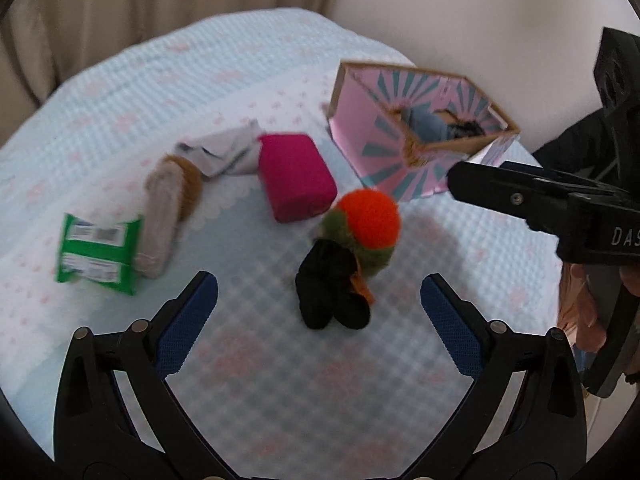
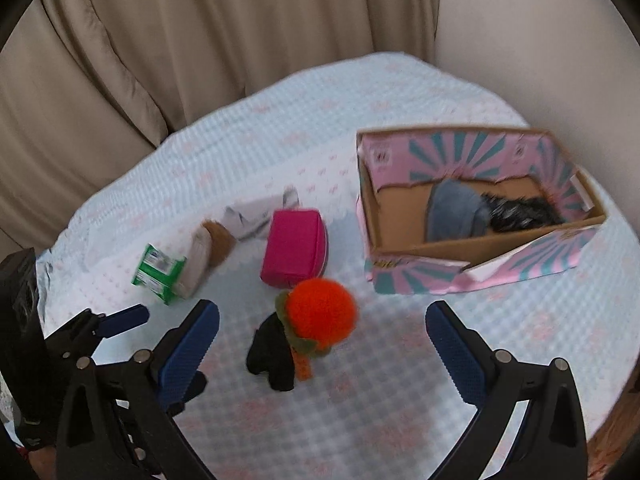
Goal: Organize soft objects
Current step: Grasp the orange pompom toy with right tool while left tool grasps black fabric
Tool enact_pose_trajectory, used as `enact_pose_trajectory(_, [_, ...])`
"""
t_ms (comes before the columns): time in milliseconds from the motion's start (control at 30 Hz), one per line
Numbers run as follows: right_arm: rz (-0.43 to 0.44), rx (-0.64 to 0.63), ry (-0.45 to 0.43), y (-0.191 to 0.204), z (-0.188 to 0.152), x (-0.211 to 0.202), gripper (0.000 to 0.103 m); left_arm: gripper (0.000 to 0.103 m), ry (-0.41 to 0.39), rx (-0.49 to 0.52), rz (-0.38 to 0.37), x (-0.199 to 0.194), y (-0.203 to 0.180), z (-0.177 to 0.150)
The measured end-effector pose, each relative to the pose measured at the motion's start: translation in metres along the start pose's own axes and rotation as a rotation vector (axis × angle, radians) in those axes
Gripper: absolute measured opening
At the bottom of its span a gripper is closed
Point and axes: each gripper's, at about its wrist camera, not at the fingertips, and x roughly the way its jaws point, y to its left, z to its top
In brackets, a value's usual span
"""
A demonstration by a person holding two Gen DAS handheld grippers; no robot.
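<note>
An orange pompom toy [image 1: 368, 220] with a green collar lies on a black knitted piece [image 1: 328, 292] in the middle of the light blue quilt [image 1: 280, 380]. My left gripper [image 1: 318, 278] hovers open just in front of it, holding nothing. My right gripper [image 2: 322, 306] is open and empty too, above the same orange toy [image 2: 320, 312]. Behind lie a pink pouch [image 1: 296, 176], a white-grey cloth [image 1: 224, 152], a beige and brown soft item [image 1: 168, 208] and a green packet [image 1: 96, 254]. A pink and teal cardboard box [image 2: 472, 268] holds a blue-grey cloth [image 2: 452, 212] and a black furry item [image 2: 520, 214].
Beige curtains [image 2: 200, 60] hang behind the quilted surface, with a pale wall [image 2: 540, 40] to the right. A finger of the right gripper [image 1: 500, 188] reaches in front of the box in the left wrist view. The quilt's right edge [image 2: 616, 380] drops off nearby.
</note>
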Motion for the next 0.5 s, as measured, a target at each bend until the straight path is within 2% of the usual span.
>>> enact_pose_trajectory(67, [0.002,0.011,0.016,-0.003,-0.006,0.023,0.103,0.099,0.012,0.021,-0.01,0.017,0.002,-0.005])
enact_pose_trajectory(167, [0.021,0.044,0.043,-0.01,-0.014,0.054,0.096,0.096,0.036,0.044,-0.024,0.04,0.004,-0.014])
enact_pose_trajectory(233, [0.034,0.066,0.056,-0.014,-0.018,0.071,0.095,0.09,0.054,0.05,-0.038,0.056,0.005,-0.018])
enact_pose_trajectory(300, [0.051,0.08,0.066,-0.017,-0.023,0.088,0.087,0.086,0.067,0.049,-0.049,0.068,0.007,-0.02])
enact_pose_trajectory(500, [0.105,0.122,0.094,-0.021,-0.031,0.125,0.073,0.075,0.077,0.053,-0.083,0.088,0.007,-0.024])
